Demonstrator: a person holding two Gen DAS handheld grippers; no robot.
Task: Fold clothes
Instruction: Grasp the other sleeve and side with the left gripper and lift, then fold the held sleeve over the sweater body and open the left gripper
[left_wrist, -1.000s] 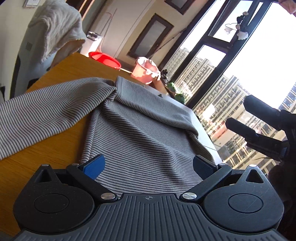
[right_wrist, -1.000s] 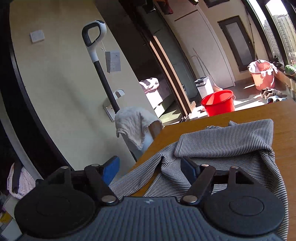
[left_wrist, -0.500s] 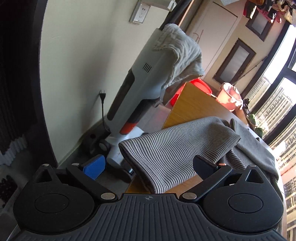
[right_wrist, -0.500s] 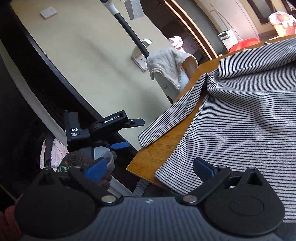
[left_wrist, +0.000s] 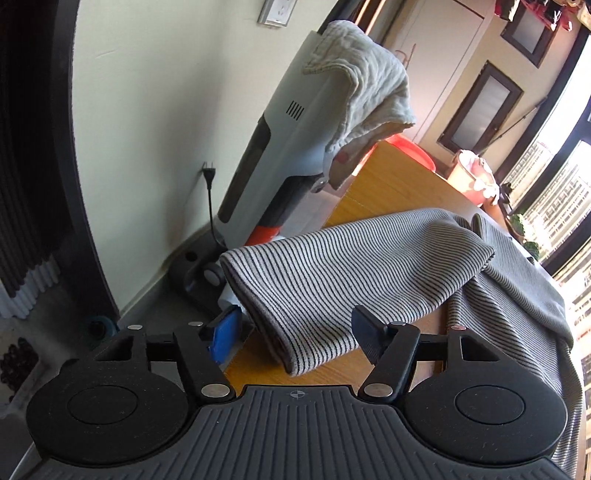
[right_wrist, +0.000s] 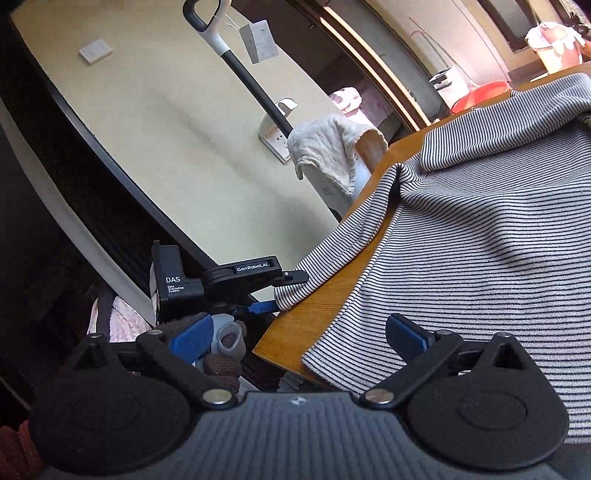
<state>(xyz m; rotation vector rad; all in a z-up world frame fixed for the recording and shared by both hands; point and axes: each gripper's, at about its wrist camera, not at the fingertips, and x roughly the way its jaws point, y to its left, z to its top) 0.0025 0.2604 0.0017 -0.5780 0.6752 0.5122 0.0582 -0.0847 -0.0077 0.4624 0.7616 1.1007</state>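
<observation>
Wooden table (right_wrist: 314, 317); striped garment (right_wrist: 480, 240) spread on it, sleeve (left_wrist: 332, 273) overhanging edge.

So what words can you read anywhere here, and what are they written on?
"GenRobot.AI": on the arm of the left claw, seen from the right wrist.
"DAS": on that claw's black box.
"Data Acquisition System": small print under it, only just readable.
Tag hanging from the vacuum handle: print too small to read.
Nothing readable in the left wrist view.
</observation>
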